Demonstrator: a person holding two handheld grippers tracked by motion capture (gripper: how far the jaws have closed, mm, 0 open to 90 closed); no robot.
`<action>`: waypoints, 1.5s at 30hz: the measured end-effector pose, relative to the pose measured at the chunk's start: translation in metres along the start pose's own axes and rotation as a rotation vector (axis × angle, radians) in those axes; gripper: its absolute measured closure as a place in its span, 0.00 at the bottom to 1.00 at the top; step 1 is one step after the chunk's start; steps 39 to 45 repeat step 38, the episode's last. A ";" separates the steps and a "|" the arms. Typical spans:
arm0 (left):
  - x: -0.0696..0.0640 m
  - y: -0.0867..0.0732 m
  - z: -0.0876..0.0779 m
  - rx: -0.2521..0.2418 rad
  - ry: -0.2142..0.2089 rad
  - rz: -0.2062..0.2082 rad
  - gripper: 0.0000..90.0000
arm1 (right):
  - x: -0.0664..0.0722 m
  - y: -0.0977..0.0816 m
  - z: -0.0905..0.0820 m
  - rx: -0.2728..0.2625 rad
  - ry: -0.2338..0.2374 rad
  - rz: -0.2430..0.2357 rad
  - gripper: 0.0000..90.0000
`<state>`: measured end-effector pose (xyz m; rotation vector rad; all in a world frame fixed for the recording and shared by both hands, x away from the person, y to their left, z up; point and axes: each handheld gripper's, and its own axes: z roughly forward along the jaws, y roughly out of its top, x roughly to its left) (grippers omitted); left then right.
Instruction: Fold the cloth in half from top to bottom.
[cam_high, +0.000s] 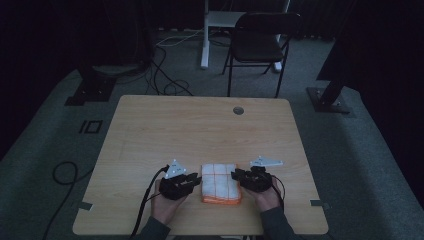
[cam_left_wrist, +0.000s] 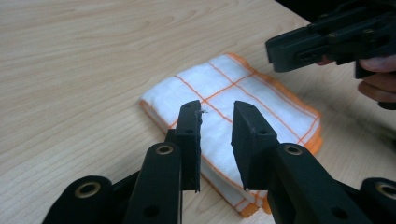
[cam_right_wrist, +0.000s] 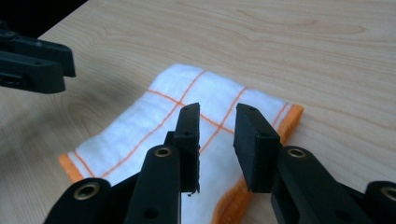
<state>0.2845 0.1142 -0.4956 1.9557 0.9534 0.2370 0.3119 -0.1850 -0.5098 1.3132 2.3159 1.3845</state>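
Observation:
A folded white cloth (cam_high: 221, 182) with orange grid lines and an orange hem lies flat near the front edge of the wooden table (cam_high: 200, 125). My left gripper (cam_high: 197, 179) sits at its left side and my right gripper (cam_high: 235, 176) at its right side, each held in a hand. In the left gripper view the cloth (cam_left_wrist: 243, 93) lies just beyond my left gripper (cam_left_wrist: 217, 109), whose jaws stand apart with nothing between them. The right gripper view shows the cloth (cam_right_wrist: 187, 102) under my right gripper (cam_right_wrist: 217, 112), jaws likewise apart and holding nothing.
A round cable hole (cam_high: 238, 110) sits near the table's far edge. Behind the table stand a black chair (cam_high: 257, 42) and a white desk leg (cam_high: 204, 35). Cables lie on the floor at the left.

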 end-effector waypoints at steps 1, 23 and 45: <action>0.000 -0.001 0.002 0.004 0.001 -0.004 0.81 | 0.000 -0.002 -0.001 0.002 -0.009 -0.003 0.79; 0.031 -0.015 0.008 0.005 0.107 0.009 0.77 | -0.030 -0.014 -0.010 -0.034 -0.235 -0.019 0.72; 0.047 -0.023 0.006 0.010 0.148 -0.016 0.75 | -0.045 -0.019 -0.004 -0.011 -0.288 -0.004 0.71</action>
